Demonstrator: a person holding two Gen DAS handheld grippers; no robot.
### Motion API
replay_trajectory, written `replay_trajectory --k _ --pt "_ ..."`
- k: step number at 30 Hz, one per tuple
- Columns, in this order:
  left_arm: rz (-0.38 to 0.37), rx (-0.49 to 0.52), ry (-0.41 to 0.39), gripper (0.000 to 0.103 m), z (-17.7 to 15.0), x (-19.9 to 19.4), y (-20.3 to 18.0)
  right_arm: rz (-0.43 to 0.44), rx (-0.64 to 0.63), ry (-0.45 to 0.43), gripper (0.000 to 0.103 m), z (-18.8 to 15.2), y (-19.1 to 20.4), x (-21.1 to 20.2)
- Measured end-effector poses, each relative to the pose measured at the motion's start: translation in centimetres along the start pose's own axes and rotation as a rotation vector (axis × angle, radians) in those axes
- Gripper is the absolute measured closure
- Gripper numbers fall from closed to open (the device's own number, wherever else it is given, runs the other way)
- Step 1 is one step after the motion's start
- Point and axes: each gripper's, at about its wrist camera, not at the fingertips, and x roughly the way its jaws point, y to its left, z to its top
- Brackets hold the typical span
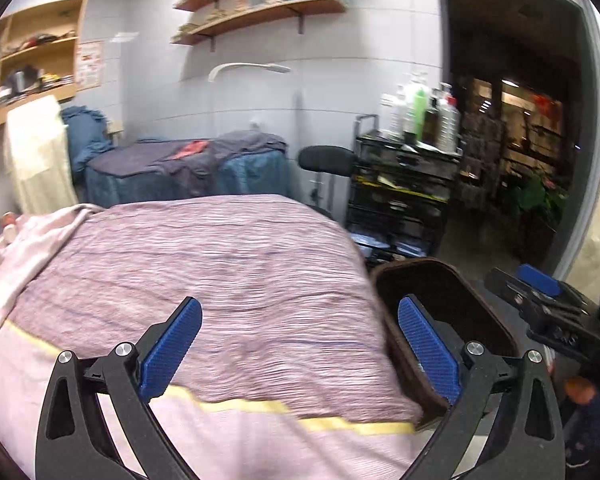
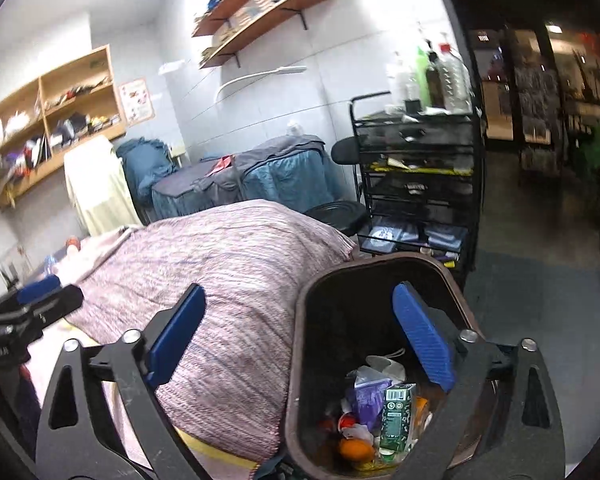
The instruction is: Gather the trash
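A brown trash bin (image 2: 300,320) stands against the right side of a bed with a pink striped cover (image 2: 236,264). Inside lie a green carton (image 2: 396,412), a purple wrapper (image 2: 366,396), an orange (image 2: 354,448) and crumpled white paper (image 2: 384,364). My right gripper (image 2: 300,332) hangs open above the bin's left rim, holding nothing. My left gripper (image 1: 300,344) is open and empty over the bed cover (image 1: 220,264), with the bin (image 1: 460,304) to its right. Each view catches the other tool: the right gripper (image 1: 520,284) and the left gripper (image 2: 40,292).
A black wire cart (image 2: 416,184) with bottles on top stands behind the bin, a black stool (image 2: 336,212) beside it. A second bed under blue covers (image 1: 188,168) lies against the far wall below wooden shelves (image 1: 260,12). A dark doorway (image 2: 540,140) opens at right.
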Motion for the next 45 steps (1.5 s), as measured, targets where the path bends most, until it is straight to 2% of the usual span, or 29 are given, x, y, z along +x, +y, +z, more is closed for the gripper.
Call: replay_trajectory --k 10,23,30,45 --pt "0.117 -0.101 -0.069 0.006 -1.4 -3.9 5.3 0.049 -0.125 -0.060 0.006 -1.0 6.8 -1.3" --pt "0.209 -0.153 -0.123 0.006 -3.4 -7.0 7.8 0.128 -0.177 -0.074 0.006 -2.9 12.2 -3.3" --pt "0.205 -0.191 -0.150 0.006 -3.7 -8.2 8.3 0.161 -0.189 -0.081 0.006 -2.9 13.0 -4.3" --pt "0.205 -0.181 -0.176 0.006 -3.5 -8.7 8.1 0.179 -0.193 -0.077 0.006 -2.8 13.1 -4.5"
